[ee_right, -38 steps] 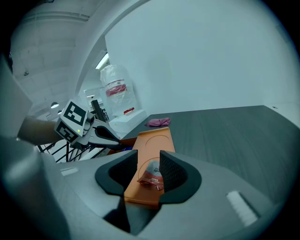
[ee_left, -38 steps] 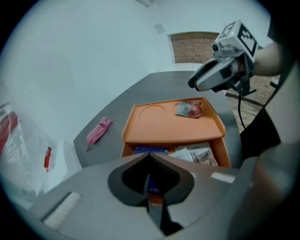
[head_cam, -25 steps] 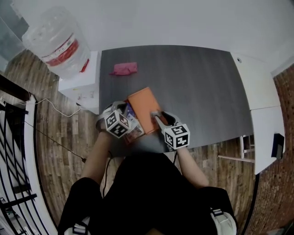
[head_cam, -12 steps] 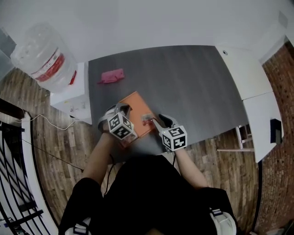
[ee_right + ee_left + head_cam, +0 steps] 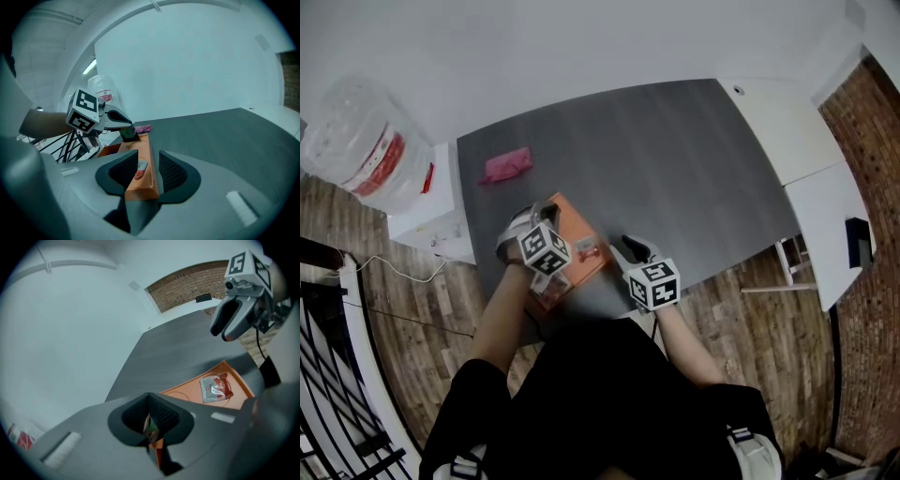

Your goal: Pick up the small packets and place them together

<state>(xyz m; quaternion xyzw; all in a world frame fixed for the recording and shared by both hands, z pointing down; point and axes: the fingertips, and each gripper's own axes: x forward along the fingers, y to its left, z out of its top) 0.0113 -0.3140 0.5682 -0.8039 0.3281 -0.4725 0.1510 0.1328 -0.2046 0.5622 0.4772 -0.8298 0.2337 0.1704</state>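
Small packet over the tray, ready to set down with the other one

Your left gripper (image 5: 150,405) is clamped shut on a small packet (image 5: 150,426), greenish with an orange edge, which hangs just above the far end of the orange tray (image 5: 140,190). Your right gripper (image 5: 147,168) has its jaws part-way apart and closed on the tray's near corner, which pins the tray to the grey table (image 5: 675,159). A red-and-clear packet (image 5: 215,388) already lies flat on the tray floor. Judging from this, you should lower the left gripper until the packet nearly touches the floor just beside that packet, and only then spread the jaws. A drop from height could bounce it over the low wall. Don't loosen the right-hand clamp while you release, or the tray may slide. A pink thing (image 5: 506,166) lies well apart near the table's far corner, and you cannot tell from here whether it is a packet.
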